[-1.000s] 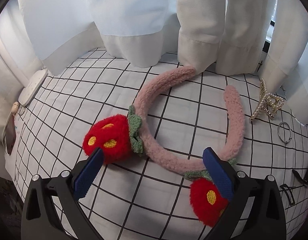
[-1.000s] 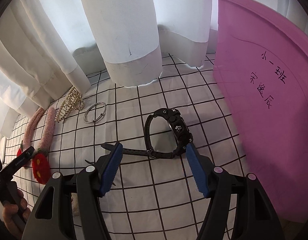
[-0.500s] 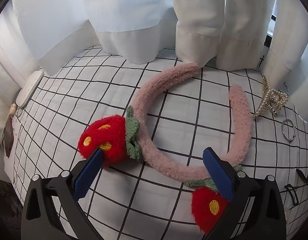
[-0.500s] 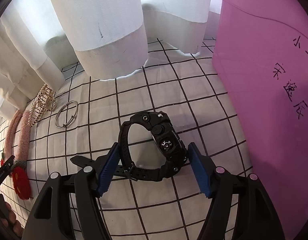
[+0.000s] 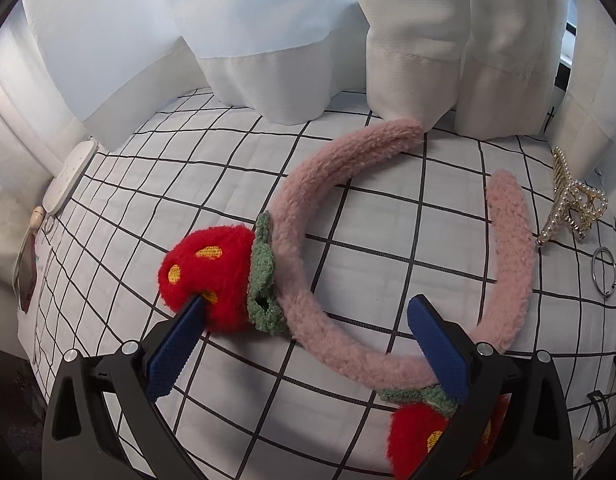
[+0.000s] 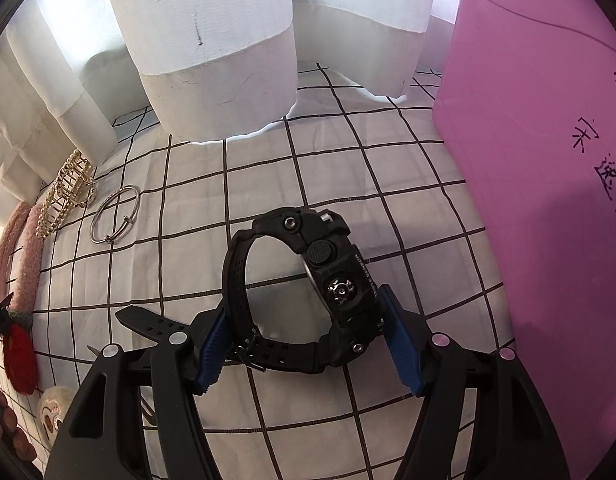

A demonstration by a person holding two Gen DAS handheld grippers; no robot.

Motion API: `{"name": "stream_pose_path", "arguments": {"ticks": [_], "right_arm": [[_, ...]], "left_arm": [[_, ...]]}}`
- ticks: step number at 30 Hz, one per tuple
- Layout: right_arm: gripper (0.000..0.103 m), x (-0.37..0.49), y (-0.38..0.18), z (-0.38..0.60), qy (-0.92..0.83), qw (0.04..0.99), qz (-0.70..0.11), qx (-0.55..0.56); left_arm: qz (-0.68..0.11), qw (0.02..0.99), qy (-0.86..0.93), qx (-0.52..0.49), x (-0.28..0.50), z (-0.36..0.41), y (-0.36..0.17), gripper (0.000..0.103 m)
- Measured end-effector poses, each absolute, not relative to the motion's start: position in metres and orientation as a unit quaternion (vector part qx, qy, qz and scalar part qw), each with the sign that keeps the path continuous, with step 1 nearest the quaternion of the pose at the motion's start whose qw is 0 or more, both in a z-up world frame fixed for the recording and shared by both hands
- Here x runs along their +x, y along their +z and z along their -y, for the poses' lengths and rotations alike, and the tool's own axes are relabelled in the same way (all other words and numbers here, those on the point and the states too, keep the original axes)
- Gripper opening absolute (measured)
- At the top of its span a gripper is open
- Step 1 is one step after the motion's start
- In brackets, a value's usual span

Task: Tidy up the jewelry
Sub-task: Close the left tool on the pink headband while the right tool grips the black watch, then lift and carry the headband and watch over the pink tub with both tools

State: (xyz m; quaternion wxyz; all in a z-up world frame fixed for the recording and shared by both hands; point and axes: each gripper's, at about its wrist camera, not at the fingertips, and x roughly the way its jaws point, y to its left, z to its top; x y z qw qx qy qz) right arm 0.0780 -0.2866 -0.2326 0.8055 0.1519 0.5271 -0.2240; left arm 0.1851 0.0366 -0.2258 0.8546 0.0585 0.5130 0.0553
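Left wrist view: left gripper (image 5: 311, 332) open wide, nothing held, poised over fluffy pink headband with red strawberry pompoms (image 5: 308, 312) lying on checked cloth (image 5: 387, 208); best closed on band, not pompom.

Right wrist view: right gripper (image 6: 304, 336) half-open, straddling chunky black wristwatch (image 6: 304, 292) beside pink plastic bin (image 6: 547, 184); pads seemingly not pressing. Squeeze case and strap squarely before lifting.

White curtains (image 5: 268, 40) hang behind my checked cloth (image 5: 387, 216); a white remote (image 5: 68, 178) lies at its left edge.
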Motion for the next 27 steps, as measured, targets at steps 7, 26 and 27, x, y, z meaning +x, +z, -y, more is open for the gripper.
{"name": "stream_pose_path", "arguments": {"ticks": [7,26,27], "right_arm": [[0.062,0.069,-0.230,0.282,-0.222,0.811,-0.519,0.152],[0.060,0.042,-0.198,0.267,-0.198,0.836,-0.484,0.166],[0.060,0.041,-0.195,0.266,-0.196,0.837,-0.482,0.168]], "left_arm": [[-0.505,0.859,0.052,0.067,0.173,-0.039,-0.220,0.046],[-0.479,0.877,0.015,0.040,0.137,-0.056,-0.189,0.009],[-0.477,0.878,0.013,0.040,0.134,-0.056,-0.186,0.009]]}}
